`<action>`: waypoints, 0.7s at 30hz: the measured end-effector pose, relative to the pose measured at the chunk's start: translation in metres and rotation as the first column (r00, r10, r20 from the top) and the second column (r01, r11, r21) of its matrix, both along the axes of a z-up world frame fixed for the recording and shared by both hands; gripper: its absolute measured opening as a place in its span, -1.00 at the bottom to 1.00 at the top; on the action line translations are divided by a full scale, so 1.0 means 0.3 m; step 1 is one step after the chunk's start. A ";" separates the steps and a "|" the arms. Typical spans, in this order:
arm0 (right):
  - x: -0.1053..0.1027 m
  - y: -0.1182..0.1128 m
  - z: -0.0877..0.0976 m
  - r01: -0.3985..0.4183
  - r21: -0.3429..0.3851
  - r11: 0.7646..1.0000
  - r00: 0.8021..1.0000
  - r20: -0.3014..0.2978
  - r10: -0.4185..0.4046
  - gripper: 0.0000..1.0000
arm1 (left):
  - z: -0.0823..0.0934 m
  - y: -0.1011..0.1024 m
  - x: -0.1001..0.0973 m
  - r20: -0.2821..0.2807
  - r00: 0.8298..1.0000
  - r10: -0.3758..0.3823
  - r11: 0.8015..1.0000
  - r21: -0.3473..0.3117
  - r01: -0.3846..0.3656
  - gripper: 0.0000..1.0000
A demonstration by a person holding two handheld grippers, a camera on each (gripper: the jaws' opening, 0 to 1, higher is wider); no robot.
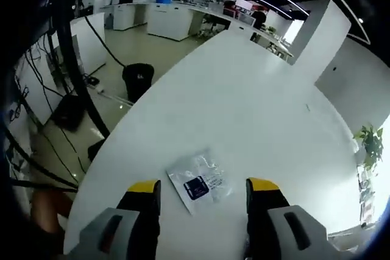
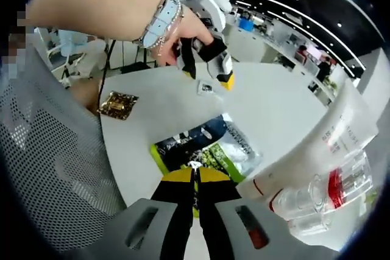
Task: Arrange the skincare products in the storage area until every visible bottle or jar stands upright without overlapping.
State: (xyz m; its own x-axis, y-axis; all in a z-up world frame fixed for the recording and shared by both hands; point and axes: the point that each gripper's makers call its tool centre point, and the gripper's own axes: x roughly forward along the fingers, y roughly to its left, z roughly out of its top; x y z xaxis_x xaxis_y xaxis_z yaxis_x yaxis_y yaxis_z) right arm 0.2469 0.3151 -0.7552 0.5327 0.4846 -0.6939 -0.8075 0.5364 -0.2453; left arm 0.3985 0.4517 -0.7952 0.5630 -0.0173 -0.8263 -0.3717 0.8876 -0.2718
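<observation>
A: What is in the left gripper view?
B: The left gripper has its yellow-tipped jaws spread wide over a white table. A small clear sachet with a dark label lies flat on the table, between the tips but touching neither.
A: Anything past it?
B: At 10 o'clock a black bin stands on the floor beside the table edge, with cables hanging at 9 o'clock. A plant shows at 3 o'clock.
A: And the right gripper view?
B: The right gripper has its jaws pressed together, pinching the near edge of a green and dark pouch that lies on the table at the centre.
A: Where are the skincare items?
B: At 4 o'clock a clear bottle with a red band lies on its side inside a clear bag, close to the camera. It is not upright.
A: Is the other gripper seen there?
B: Yes, at 12 o'clock. A hand, with a watch on the wrist, holds the left gripper above the far side of the table, and the sachet lies just under its tips.
A: What else is on the table?
B: A gold packet at 10 o'clock, near the table edge, well apart from the pouch. A grey mesh chair back takes up 8 o'clock.
</observation>
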 end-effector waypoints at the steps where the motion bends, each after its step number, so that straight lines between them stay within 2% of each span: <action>1: 0.000 -0.001 -0.001 0.001 -0.002 1.000 1.000 -0.002 -0.001 -0.99 | -0.005 -0.007 0.002 -0.009 1.000 -0.008 1.000 0.000 0.008 0.19; 2: 0.000 -0.003 -0.003 0.003 -0.005 1.000 1.000 -0.004 -0.003 -0.99 | 0.003 -0.001 0.013 0.012 1.000 -0.017 0.999 0.036 0.017 0.18; 3: 0.001 -0.005 -0.005 0.005 -0.008 1.000 1.000 -0.006 -0.005 -0.99 | -0.004 -0.009 0.001 -0.025 1.000 -0.013 0.999 0.035 0.014 0.18; 5: -0.001 -0.005 -0.006 0.006 -0.007 1.000 1.000 -0.009 -0.006 -0.99 | -0.006 -0.004 0.004 -0.039 0.999 -0.015 0.997 0.071 0.018 0.18; 10: -0.007 -0.006 -0.017 0.002 -0.018 1.000 1.000 -0.023 -0.002 -0.99 | -0.022 0.001 0.006 -0.121 0.992 -0.018 0.988 0.152 0.037 0.16; 14: -0.007 -0.012 -0.024 0.005 -0.027 1.000 1.000 -0.030 -0.006 -0.99 | -0.032 0.004 0.005 -0.155 0.988 -0.022 0.977 0.205 0.054 0.16; 18: -0.007 -0.016 -0.028 0.005 -0.035 0.999 0.999 -0.032 -0.006 -0.99 | -0.028 0.002 0.013 -0.157 0.987 -0.022 0.979 0.195 0.053 0.14; 21: -0.008 -0.017 -0.031 0.005 -0.038 0.999 0.999 -0.037 -0.007 -0.99 | -0.026 -0.012 0.023 -0.152 0.982 -0.114 0.969 0.199 0.144 0.00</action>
